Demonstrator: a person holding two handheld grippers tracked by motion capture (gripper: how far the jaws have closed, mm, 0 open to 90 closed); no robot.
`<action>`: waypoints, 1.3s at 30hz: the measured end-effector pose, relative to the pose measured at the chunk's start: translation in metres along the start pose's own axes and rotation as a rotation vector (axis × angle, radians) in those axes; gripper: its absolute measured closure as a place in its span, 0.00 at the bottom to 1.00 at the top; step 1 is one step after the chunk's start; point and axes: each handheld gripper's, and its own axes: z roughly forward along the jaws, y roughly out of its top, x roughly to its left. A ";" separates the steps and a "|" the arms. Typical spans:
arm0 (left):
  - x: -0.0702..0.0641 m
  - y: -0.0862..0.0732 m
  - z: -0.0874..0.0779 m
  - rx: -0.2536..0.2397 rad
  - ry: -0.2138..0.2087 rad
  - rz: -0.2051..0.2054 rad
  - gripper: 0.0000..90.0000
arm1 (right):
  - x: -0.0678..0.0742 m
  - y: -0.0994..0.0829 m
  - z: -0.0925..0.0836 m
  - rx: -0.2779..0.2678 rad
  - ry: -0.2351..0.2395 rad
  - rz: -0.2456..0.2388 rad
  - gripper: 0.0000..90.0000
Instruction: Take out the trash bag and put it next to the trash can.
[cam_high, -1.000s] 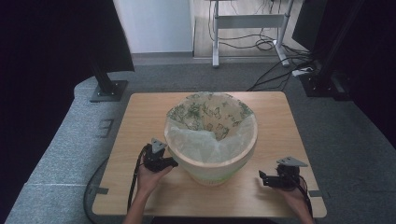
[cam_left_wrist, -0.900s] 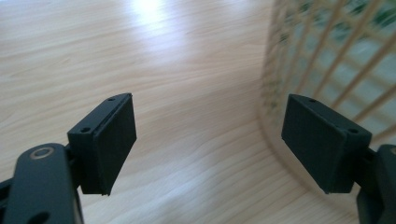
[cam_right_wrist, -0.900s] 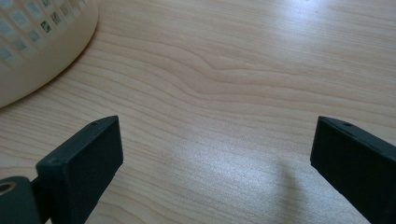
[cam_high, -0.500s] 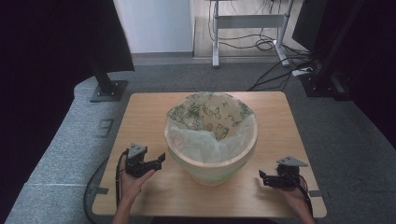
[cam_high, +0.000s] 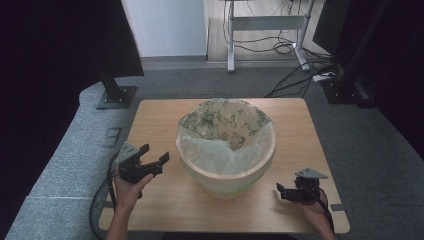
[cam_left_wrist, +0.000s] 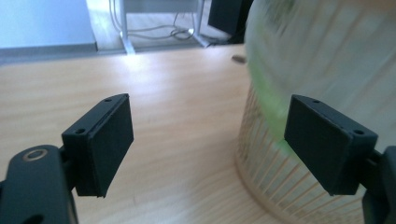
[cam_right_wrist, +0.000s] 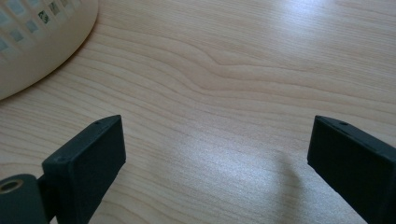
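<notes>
A cream slatted waste basket (cam_high: 227, 172) stands in the middle of the wooden table (cam_high: 155, 115), lined with a thin plastic bag (cam_high: 220, 130) printed with green patterns. My left gripper (cam_high: 154, 155) is held open above the table's left part, a short way left of the basket. In the left gripper view the basket wall (cam_left_wrist: 266, 158) rises close behind the right jaw, with nothing between the jaws. My right gripper (cam_high: 280, 191) rests low at the front right, open and empty. The right gripper view has bare wood between the jaws and the basket base (cam_right_wrist: 37, 42) at top left.
A monitor stand base (cam_high: 116, 96) sits on the grey floor beyond the table's left corner. A metal desk frame (cam_high: 265, 30) and loose cables (cam_high: 295, 80) lie behind the table. Black curtains hang at both sides.
My left gripper has moved left and away from the basket's side, then slightly farther up the table. The right gripper has stayed in place.
</notes>
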 end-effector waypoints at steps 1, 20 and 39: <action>-0.001 0.006 -0.002 -0.009 -0.010 0.003 0.18 | 0.000 0.000 0.000 0.001 0.000 -0.001 0.05; -0.036 0.078 0.024 0.025 -0.159 0.162 0.41 | 0.000 0.000 -0.001 0.001 -0.007 -0.001 0.06; -0.028 0.070 0.026 -0.036 -0.198 0.135 0.90 | -0.002 0.000 -0.002 -0.007 -0.024 0.008 0.08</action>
